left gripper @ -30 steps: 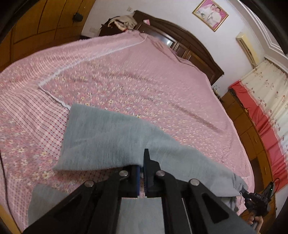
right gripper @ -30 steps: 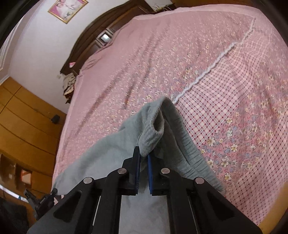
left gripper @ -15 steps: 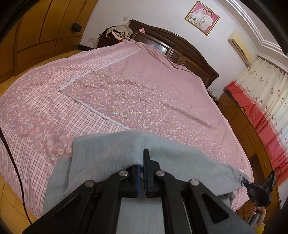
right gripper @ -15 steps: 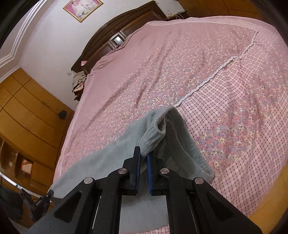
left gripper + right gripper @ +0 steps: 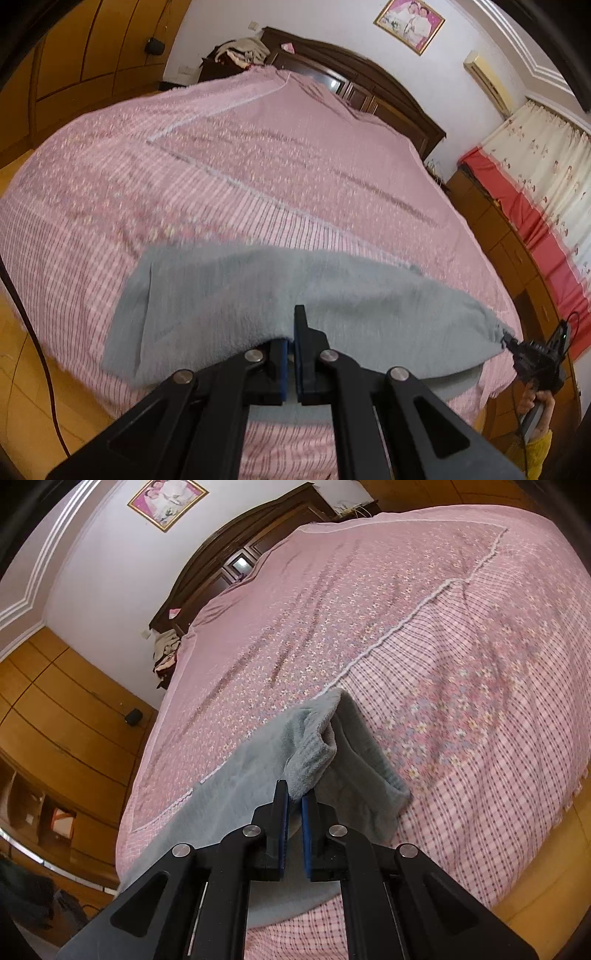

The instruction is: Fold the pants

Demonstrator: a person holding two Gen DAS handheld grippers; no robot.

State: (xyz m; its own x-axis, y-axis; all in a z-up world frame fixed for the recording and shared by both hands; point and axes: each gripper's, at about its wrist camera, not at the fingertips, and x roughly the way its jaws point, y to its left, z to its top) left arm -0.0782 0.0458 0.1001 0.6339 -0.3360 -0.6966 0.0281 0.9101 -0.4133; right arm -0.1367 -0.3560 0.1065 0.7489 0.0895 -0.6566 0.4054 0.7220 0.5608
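Left claw (image 5: pixel 290 341): clamped on the grey pants (image 5: pixel 258 295) edge.
Right claw (image 5: pixel 294 801): pinching the pants' cuff.
Pants: stretched over the near pink bed (image 5: pixel 258 166).

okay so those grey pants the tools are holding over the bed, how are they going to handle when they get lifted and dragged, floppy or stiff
Probably very floppy: the grey pants sag between the left tool and right tool. The fleecy knit looks soft, so likely grippy rather than slippery. It may catch and drag on the bedspread instead of sliding cleanly.
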